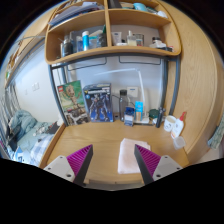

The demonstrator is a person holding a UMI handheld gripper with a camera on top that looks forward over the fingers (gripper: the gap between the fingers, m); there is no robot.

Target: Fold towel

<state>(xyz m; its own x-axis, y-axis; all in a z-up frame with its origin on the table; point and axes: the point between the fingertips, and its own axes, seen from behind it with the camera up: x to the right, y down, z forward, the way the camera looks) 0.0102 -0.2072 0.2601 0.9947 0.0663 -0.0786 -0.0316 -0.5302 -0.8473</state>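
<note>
A white towel [133,155] lies folded flat on the wooden desk [105,140], just ahead of my gripper and close to the right finger. My gripper [113,162] is open, with its two purple pads [80,160] wide apart and nothing between them. The right finger [149,160] overlaps the towel's right edge in the view. The left finger is over bare desk.
Boxes, books [72,101] and bottles [129,115] stand along the back of the desk. A wooden shelf [105,35] with small items hangs above. A bed with patterned bedding [22,135] lies left of the desk.
</note>
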